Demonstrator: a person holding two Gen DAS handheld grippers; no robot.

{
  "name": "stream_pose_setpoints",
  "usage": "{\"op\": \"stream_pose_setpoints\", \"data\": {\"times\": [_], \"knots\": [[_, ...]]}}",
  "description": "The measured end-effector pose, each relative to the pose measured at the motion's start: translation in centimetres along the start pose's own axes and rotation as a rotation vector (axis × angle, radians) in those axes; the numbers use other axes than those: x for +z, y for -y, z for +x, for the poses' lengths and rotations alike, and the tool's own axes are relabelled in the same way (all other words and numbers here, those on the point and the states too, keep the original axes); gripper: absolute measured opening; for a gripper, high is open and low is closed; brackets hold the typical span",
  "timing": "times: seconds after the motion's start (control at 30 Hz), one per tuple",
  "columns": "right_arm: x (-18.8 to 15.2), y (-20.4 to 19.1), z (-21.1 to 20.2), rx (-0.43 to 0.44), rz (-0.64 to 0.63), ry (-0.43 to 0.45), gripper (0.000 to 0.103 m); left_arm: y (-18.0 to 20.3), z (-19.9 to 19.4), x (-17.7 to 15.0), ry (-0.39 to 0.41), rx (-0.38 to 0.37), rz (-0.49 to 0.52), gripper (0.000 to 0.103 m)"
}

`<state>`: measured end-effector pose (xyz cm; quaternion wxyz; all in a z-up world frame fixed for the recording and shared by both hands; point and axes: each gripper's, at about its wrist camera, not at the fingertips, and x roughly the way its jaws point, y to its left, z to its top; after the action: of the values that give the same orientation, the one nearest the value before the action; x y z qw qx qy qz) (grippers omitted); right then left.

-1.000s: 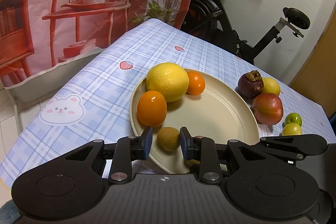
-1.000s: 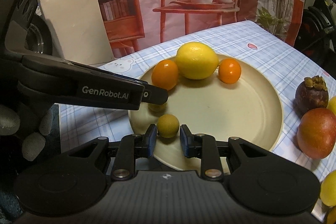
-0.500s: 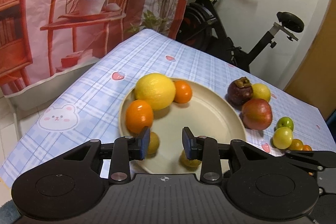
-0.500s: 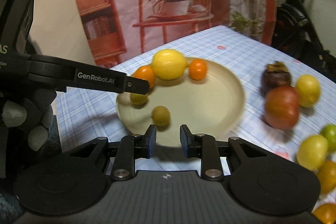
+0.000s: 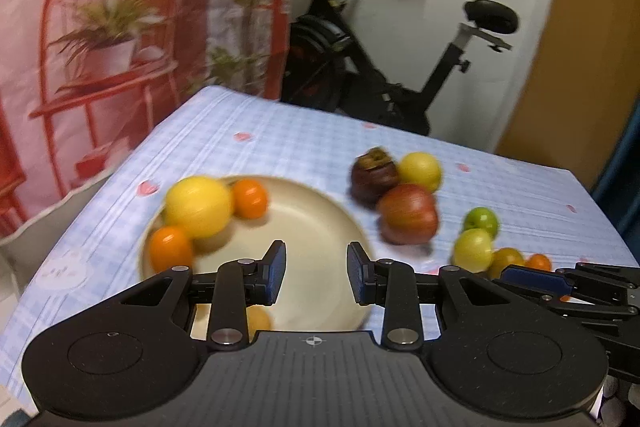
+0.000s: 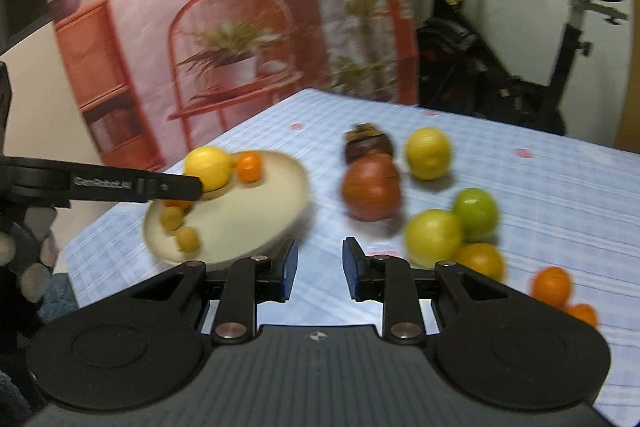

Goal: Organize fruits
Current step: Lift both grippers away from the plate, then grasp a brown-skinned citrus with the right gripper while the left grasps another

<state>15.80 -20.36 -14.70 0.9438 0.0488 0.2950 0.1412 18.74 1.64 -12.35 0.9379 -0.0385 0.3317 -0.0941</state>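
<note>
A cream plate (image 5: pixel 316 223) (image 6: pixel 256 219) holds a big lemon (image 5: pixel 198 207), two oranges (image 5: pixel 250 199) (image 5: pixel 170 247) and two small brownish-yellow fruits (image 6: pixel 188 239) (image 6: pixel 172 217). To its right on the cloth lie a mangosteen (image 5: pixel 374 173), a red apple (image 5: pixel 408 215), a yellow lemon (image 5: pixel 420 171), a green fruit (image 5: pixel 480 221), a yellow-green fruit (image 5: pixel 474 249) and small oranges (image 6: pixel 552 285). My left gripper (image 5: pixel 316 277) is open and empty above the plate's near part. My right gripper (image 6: pixel 318 269) is open and empty above the cloth, right of the plate.
The table has a blue checked cloth (image 5: pixel 280 143). A pink printed backdrop (image 5: pixel 100 27) hangs at the left and behind. An exercise bike (image 5: pixel 400 67) stands past the table's far edge. The right gripper's fingers show at the right edge of the left wrist view (image 5: pixel 560 283).
Both grippers let go of their small fruits on the plate, opened wider, and drew back and up. The right gripper swung right, towards the loose fruits on the cloth.
</note>
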Motion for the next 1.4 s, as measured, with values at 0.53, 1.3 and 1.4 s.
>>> {"op": "stream_pose_setpoints", "data": {"times": [0.53,1.3,1.4], "knots": [[-3.9,6.5,-4.7,-0.223,0.079,0.025,0.042,8.5,2.6,0.8,-0.025,-0.16,0.136,0.035],[-6.1,6.5,-2.0,-0.162,0.012,0.008,0.048,10.6,5.9,-0.5,-0.133,-0.22,0.167,0.035],[-6.1,6.7,-2.1,-0.154,0.019,0.013,0.047,10.9,6.1,-0.5,-0.137,-0.239,0.172,0.035]]}}
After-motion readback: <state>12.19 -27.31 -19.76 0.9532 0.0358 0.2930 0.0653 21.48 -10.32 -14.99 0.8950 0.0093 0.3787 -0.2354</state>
